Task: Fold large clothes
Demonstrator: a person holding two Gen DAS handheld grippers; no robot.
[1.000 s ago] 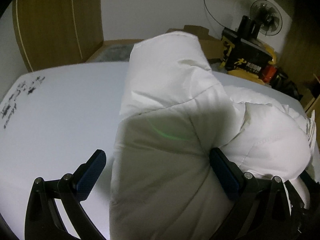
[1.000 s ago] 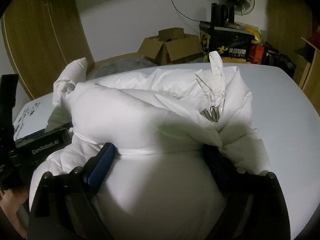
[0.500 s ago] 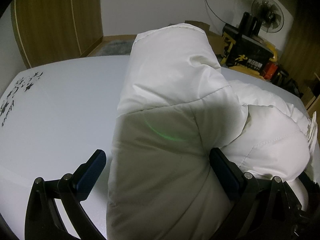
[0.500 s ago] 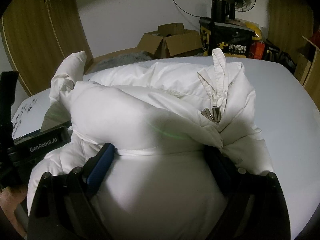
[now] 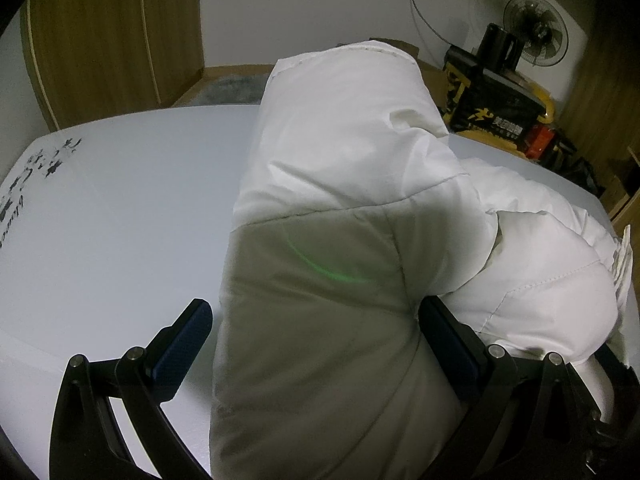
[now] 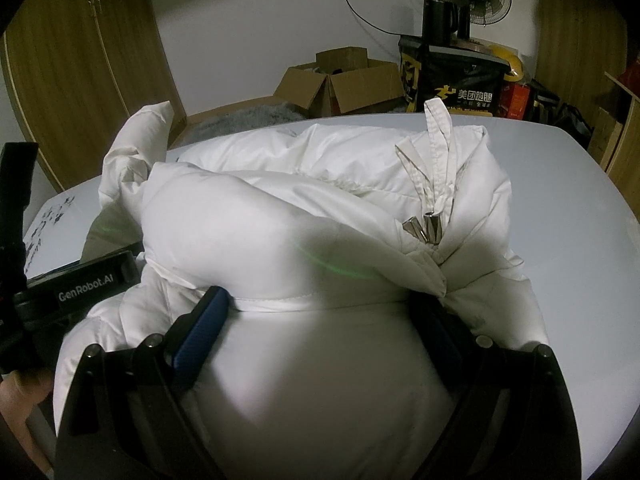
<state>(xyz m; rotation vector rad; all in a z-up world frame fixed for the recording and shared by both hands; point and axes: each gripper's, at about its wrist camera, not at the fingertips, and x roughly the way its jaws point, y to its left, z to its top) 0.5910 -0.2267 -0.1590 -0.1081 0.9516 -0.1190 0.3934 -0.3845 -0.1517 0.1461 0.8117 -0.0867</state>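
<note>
On pale smooth table (image 5: 112,200), puffy quilted white jacket (image 5: 344,184), both grippers' fingers (image 5: 184,344) spread wide.

The white puffer jacket (image 6: 320,240) hides the right gripper's (image 6: 320,312) right finger and runs past the bottom edge.

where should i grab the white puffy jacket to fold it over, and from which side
Grip the white puffy jacket at its stitched hem seam, coming low from the near edge of the table. The panels are thick and springy; the seam is the thin, firm line, and the right gripper already straddles it.
</note>
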